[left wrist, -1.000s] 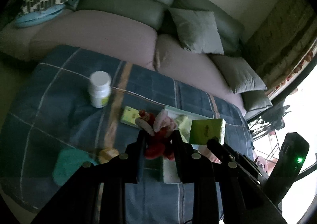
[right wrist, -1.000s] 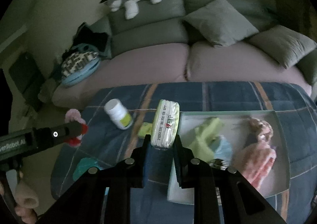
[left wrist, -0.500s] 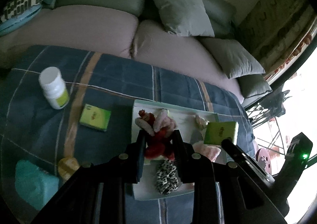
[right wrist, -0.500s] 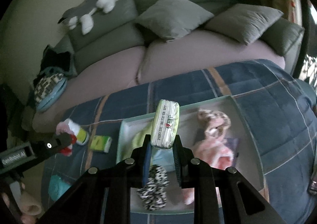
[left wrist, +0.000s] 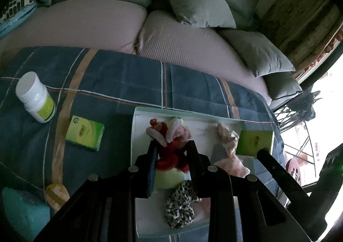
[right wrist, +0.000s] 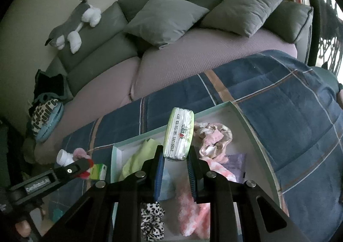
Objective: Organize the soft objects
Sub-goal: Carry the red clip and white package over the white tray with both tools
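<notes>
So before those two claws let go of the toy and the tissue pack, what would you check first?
1. Left claw grips the red and pink plush toy: ok.
2. Right claw grips the green-and-white tissue pack: ok.
3. Both loads hang over the pale green shallow tray: ok.
4. Bare spot in the tray for the toy: cannot tell; the leopard-print scrunchie and lime green cloth lie close beneath.
5. How high the toy hangs above the tray floor: cannot tell.
6. All soft items gathered: not ok; the second green tissue pack lies on the blue plaid blanket.
</notes>
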A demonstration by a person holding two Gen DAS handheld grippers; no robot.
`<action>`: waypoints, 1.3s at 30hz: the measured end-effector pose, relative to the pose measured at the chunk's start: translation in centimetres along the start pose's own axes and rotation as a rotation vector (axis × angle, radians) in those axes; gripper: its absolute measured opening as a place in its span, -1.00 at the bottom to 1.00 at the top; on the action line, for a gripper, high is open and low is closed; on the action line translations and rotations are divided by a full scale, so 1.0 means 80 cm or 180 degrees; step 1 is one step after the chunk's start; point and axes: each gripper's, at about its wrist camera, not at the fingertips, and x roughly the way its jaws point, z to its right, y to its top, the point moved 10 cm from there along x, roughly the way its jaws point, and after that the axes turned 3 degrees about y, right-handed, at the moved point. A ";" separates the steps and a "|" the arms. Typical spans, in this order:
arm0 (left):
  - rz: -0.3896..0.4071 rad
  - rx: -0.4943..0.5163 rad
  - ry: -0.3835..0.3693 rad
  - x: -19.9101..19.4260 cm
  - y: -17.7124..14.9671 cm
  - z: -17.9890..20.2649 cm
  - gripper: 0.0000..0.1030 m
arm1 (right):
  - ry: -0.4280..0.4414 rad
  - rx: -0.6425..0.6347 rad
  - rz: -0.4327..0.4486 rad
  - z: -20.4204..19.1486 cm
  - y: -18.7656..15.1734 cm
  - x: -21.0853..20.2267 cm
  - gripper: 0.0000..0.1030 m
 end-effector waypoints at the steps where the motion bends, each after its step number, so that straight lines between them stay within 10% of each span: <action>1: -0.0011 0.0000 0.0004 0.005 0.002 0.000 -0.45 | 0.0035 -0.0005 0.0004 -0.002 0.001 0.004 -0.57; 39: -0.0401 -0.0122 0.0251 0.121 -0.008 -0.041 -0.36 | -0.0165 0.0088 -0.0367 0.029 -0.038 0.077 -0.52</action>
